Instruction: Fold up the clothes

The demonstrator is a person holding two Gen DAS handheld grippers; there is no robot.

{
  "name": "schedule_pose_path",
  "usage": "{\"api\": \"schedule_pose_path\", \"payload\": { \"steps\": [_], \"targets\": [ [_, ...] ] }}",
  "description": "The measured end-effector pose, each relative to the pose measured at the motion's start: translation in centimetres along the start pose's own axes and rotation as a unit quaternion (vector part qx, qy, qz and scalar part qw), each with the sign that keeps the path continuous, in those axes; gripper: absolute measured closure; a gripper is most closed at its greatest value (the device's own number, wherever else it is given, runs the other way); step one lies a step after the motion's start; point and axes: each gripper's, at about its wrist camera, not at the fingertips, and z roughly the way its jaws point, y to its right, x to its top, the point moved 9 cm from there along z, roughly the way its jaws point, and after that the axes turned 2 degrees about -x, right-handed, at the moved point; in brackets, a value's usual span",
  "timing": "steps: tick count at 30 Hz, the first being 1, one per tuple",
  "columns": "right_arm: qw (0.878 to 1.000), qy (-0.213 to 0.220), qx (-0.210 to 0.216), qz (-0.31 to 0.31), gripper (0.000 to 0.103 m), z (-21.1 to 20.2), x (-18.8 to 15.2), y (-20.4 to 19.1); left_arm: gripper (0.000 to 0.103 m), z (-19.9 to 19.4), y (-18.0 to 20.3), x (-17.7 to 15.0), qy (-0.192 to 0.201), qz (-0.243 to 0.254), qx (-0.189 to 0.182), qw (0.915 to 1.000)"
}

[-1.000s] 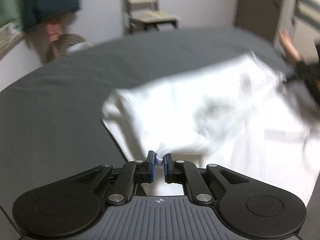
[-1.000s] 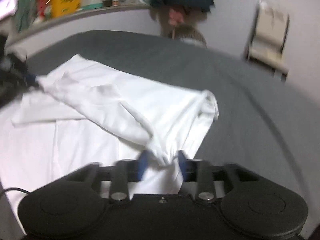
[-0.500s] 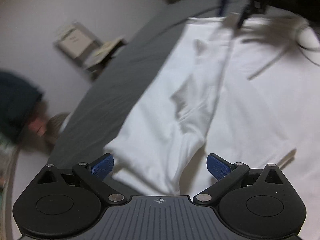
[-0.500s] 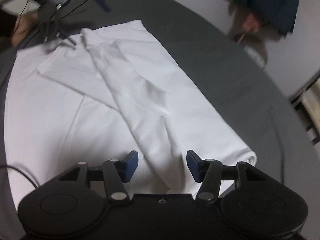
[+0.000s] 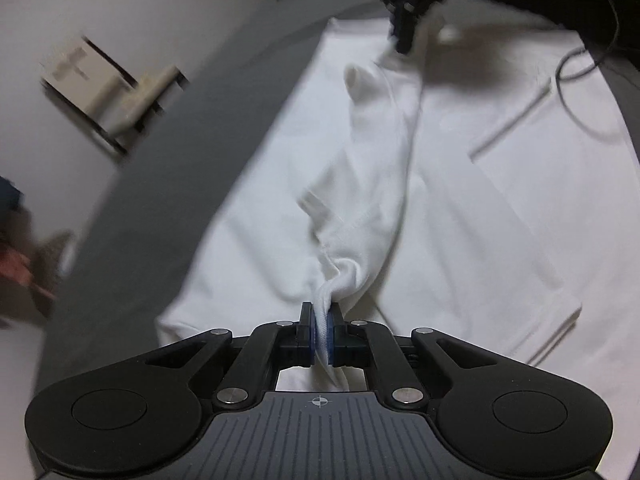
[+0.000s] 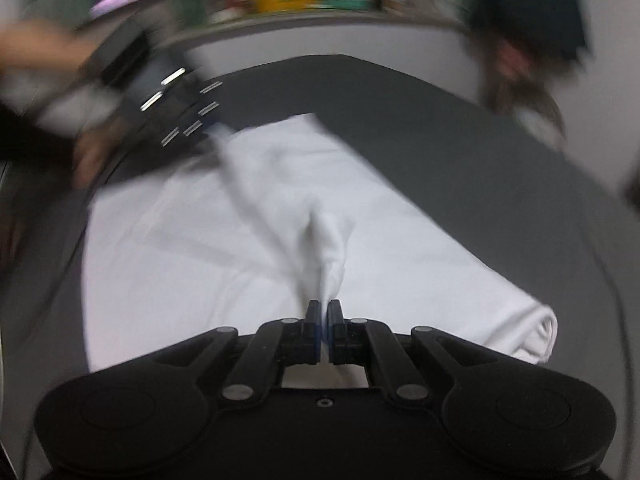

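Garment: the white garment (image 5: 460,184) lies spread on the dark grey bed cover (image 5: 160,184), partly folded, with 1 raised ridge of cloth that runs between your 2 grippers.
Folded edge: in the right wrist view a rolled, doubled edge (image 6: 536,332) rests on the cover at the right side of the cloth.
Left gripper: your left gripper (image 5: 320,334) is clenched on a pinch of the white cloth; the fabric bunches up just in front of the blue pads (image 5: 330,332).
Right gripper: your right gripper (image 6: 323,330) is also clenched, and a thin point of cloth goes down between its jaws; in the left wrist view it shows at the far end of the ridge (image 5: 406,20).
Step in hand: I judge that you have taken 2 grips on the same layer and are starting to lift it, so the next fold is beginning, not finished.
Next move: it calls for you to carry both pinches together, at the same height, across the flat part of the garment, so the layer comes down straight.
Caution: the picture is blurred, so I cannot tell how many layers each pinch holds.
Around: a chair (image 5: 108,92) stands by the wall behind the bed, and a grey cable (image 5: 580,72) lies over the cloth.
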Motion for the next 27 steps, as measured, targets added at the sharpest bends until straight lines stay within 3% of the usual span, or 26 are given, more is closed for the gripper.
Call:
{"api": "schedule_pose_path", "payload": {
  "steps": [3, 5, 7, 10, 11, 15, 17, 19, 20, 21, 22, 23, 27],
  "targets": [
    [0.994, -0.062, -0.02, -0.084, 0.098, 0.9, -3.0, -3.2, 0.098, -1.9, 1.5, -0.8, 0.023, 0.02, 0.002, 0.9995],
    [0.989, -0.091, -0.045, -0.105, 0.095, 1.7, -4.5, -4.0, 0.098, -2.3, 3.0, -1.7, 0.02, 0.032, -0.01, 0.9993],
    [0.992, -0.077, -0.053, -0.08, 0.085, 1.6, -4.4, -4.2, 0.097, -2.4, 4.5, -2.6, 0.012, 0.039, -0.025, 0.9988],
    [0.997, -0.042, -0.057, -0.044, 0.073, 0.6, -3.6, -4.5, 0.094, -2.2, 5.7, -3.3, -0.007, 0.043, -0.017, 0.9989],
    [0.998, -0.03, -0.053, -0.03, 0.073, 0.2, -3.2, -4.5, 0.087, -2.4, 5.8, -3.3, -0.005, 0.037, -0.016, 0.9992],
    [0.997, -0.001, -0.063, 0.034, 0.065, -1.3, -2.4, -3.0, 0.085, -3.8, 6.0, -2.9, 0.033, 0.012, -0.021, 0.9992],
    [0.99, 0.01, -0.094, 0.106, 0.061, -1.8, -2.2, -0.2, 0.085, -4.2, 5.3, -2.5, 0.046, -0.012, -0.027, 0.9985],
    [0.966, 0.017, -0.119, 0.228, 0.061, -2.2, -2.8, 3.5, 0.083, -4.3, 3.9, -2.4, 0.059, -0.07, -0.036, 0.9952],
    [0.952, 0.024, -0.117, 0.281, 0.061, -2.3, -3.3, 4.7, 0.067, -4.4, 3.2, -2.3, 0.065, -0.099, -0.041, 0.9922],
    [0.943, 0.031, -0.115, 0.309, 0.062, -2.3, -3.5, 5.3, 0.03, -4.5, 2.5, -2.2, 0.071, -0.128, -0.045, 0.9882],
    [0.934, 0.039, -0.113, 0.336, 0.063, -2.3, -3.8, 5.9, 0.012, -4.5, 1.8, -2.1, 0.079, -0.158, -0.046, 0.9833],
    [0.924, 0.046, -0.111, 0.363, 0.065, -2.3, -4.0, 6.4, 0.001, -4.5, 1.0, -2.1, 0.09, -0.189, -0.041, 0.977],
    [0.93, 0.058, -0.106, 0.347, 0.067, -1.5, -3.4, 5.4, 0.001, -3.5, -1.3, -2.0, 0.112, -0.305, -0.05, 0.9445]
  ]
}}
